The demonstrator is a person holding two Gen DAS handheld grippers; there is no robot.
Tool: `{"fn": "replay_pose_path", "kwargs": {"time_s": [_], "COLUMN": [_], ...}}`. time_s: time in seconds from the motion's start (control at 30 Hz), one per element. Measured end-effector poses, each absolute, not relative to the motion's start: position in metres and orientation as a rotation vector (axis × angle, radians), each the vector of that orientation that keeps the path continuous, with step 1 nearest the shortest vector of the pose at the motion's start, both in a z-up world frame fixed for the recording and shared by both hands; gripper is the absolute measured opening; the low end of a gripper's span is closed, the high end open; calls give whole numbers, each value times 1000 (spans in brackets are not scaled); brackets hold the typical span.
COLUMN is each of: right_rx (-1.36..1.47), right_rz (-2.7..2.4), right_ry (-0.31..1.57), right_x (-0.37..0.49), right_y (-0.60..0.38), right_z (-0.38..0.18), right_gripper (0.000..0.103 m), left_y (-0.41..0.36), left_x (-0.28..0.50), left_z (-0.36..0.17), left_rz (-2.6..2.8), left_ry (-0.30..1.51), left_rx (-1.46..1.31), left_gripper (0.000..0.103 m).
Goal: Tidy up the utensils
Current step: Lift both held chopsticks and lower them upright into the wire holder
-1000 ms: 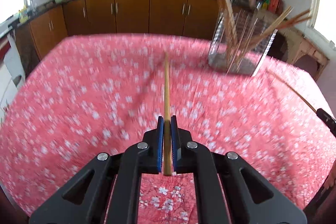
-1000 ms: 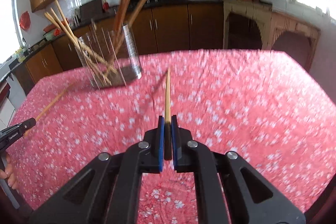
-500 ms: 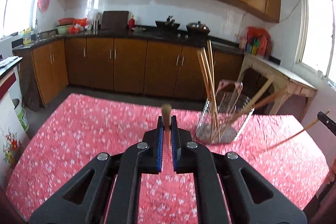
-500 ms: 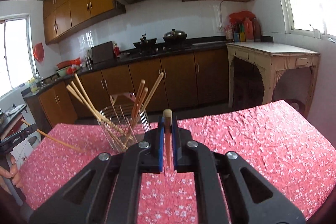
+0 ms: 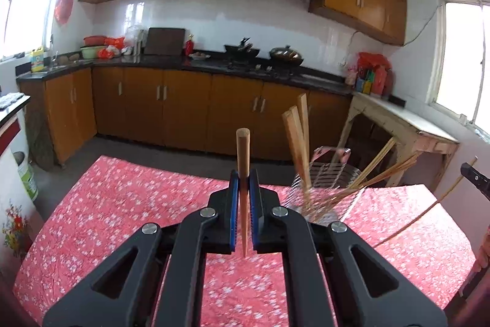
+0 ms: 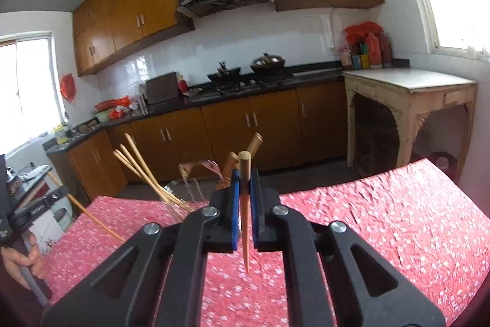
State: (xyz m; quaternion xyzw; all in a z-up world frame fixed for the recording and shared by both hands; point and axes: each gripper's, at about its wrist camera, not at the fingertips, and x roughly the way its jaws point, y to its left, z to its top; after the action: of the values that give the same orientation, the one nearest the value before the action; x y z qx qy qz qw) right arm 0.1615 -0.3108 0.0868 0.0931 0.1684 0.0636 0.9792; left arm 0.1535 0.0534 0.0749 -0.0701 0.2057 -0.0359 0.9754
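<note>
My left gripper [image 5: 242, 178] is shut on a wooden chopstick [image 5: 243, 155] held upright, thick end up, above the red floral table [image 5: 122, 204]. A wire utensil holder [image 5: 324, 189] with several chopsticks stands just right of it. My right gripper [image 6: 244, 178] is shut on another chopstick [image 6: 245, 173], also upright; the holder [image 6: 190, 189] sits left of and behind it, partly hidden by the fingers. The right gripper with its chopstick shows at the left wrist view's right edge [image 5: 473, 178]; the left gripper shows at the right wrist view's left edge [image 6: 36, 204].
The table's far edge drops to the kitchen floor [image 5: 153, 149]. Brown cabinets and a dark counter [image 5: 214, 66] run along the back wall. A pale side table [image 6: 410, 91] stands at the right. A hand [image 6: 18, 259] holds the left gripper.
Both grippers have tilted up from pointing at the table to level, so each chopstick now stands upright. They sit higher, and the holder looks lower and closer.
</note>
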Motion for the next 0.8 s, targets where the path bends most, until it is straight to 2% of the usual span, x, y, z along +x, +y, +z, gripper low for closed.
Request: {"fn": "replay_pose_path", "kwargs": {"time_s": [0.4,0.57,0.8], "right_rx": [203,175,198], "right_rz": [236,221,223], "right_ry": [144,117,159], "right_x": [173,201,238], "right_y": [-282,-270,-272], "right_z": [171,174,157], "right_gripper": [7,7,7], "left_y": [12,2,-14], "left_x": [162,182,213], "left_z": [161,177,164], "left_rz": [-141,-108,-61], "left_ry": [229,151,123], "left_rx": [-242,-282,-288], "left_gripper": [6,6,7]}}
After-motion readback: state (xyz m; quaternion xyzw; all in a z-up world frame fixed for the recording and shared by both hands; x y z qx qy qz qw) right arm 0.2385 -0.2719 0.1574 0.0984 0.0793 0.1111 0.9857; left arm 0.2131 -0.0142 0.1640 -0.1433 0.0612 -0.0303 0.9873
